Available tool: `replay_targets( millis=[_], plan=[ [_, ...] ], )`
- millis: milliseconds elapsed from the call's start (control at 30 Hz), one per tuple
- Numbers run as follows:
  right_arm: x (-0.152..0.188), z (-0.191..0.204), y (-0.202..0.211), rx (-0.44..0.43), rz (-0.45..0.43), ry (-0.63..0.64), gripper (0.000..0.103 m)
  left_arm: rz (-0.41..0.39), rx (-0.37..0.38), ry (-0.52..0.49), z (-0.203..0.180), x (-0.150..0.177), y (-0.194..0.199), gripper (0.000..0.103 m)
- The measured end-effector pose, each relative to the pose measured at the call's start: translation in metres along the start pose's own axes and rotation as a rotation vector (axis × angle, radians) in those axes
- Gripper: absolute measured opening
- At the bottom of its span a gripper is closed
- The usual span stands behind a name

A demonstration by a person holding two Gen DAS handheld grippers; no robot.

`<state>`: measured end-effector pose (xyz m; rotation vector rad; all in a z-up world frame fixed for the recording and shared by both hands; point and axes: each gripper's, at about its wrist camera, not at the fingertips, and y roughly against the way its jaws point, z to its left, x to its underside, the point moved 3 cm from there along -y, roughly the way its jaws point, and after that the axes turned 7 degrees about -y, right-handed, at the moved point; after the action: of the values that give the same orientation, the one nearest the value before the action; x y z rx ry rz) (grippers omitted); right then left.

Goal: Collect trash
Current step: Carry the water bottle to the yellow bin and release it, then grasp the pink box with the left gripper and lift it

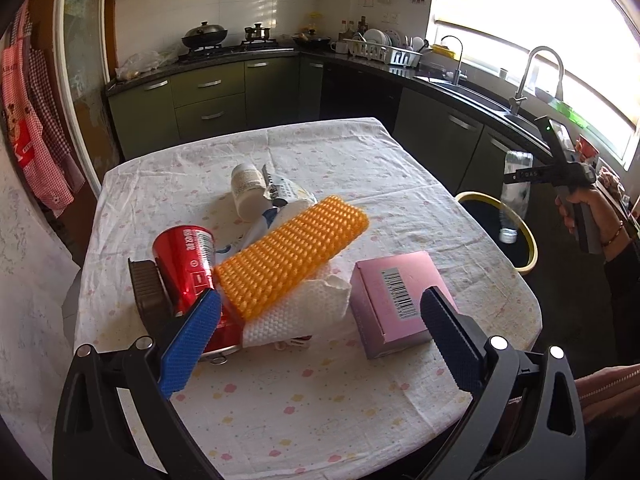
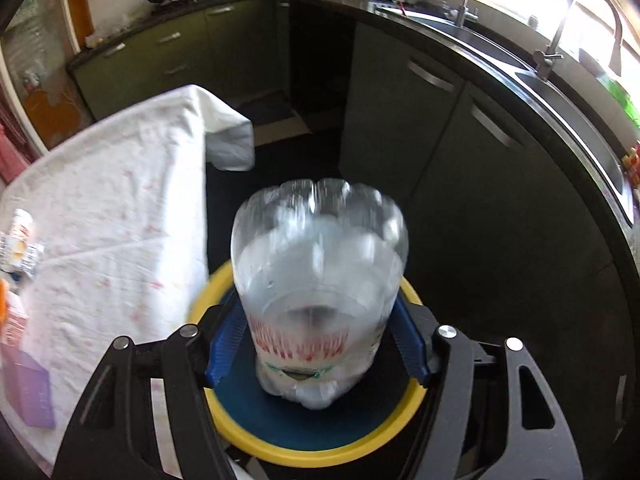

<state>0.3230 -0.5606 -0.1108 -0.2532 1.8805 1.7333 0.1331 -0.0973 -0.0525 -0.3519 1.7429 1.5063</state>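
- left gripper (image 1: 320,332) low over the bench (image 1: 320,400), fingers apart, holding nothing
- red can (image 1: 188,268) on its side by the left finger, orange ribbed piece (image 1: 292,256) across white paper (image 1: 304,308), pink box (image 1: 400,300) near the right finger
- right gripper (image 2: 318,344) fingers clamped on clear bottle (image 2: 320,280), cap down, above yellow-rimmed bin (image 2: 320,452) beside the bench

left wrist: low over table (image 1: 320,400) near edge, facing far counter | right wrist: above bin (image 2: 320,450) at table's right, facing down, close | shared: table, bin (image 1: 528,240)
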Motion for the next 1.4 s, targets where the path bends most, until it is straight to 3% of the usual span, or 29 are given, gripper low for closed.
replay_targets(
  millis=[67,300,500,700,1067,1233,1400],
  plan=[
    [0.003,-0.005,-0.006,0.019,0.001,-0.007,0.07,0.005,0.002,-0.01,-0.004,-0.001,-0.001,0.098],
    [0.019,0.006,0.008,-0.042,-0.023,-0.012,0.07,0.017,0.035,-0.028,-0.015,0.002,-0.007,0.098],
    [0.054,0.04,0.05,-0.163,-0.088,0.011,0.072,0.069,0.093,-0.074,-0.046,0.013,-0.033,0.098],
    [0.104,0.069,0.083,-0.285,-0.132,0.034,0.074,0.098,0.164,-0.054,-0.071,0.019,-0.057,0.098],
    [0.15,0.067,0.097,-0.442,-0.162,-0.066,0.076,0.195,0.064,0.045,-0.078,0.026,-0.09,0.098],
    [0.157,0.059,0.093,-0.449,-0.148,-0.084,0.076,0.202,0.021,0.049,-0.08,0.029,-0.098,0.097],
    [0.163,0.053,0.091,-0.434,-0.147,-0.095,0.077,0.203,0.002,0.059,-0.081,0.029,-0.099,0.086]
  ],
)
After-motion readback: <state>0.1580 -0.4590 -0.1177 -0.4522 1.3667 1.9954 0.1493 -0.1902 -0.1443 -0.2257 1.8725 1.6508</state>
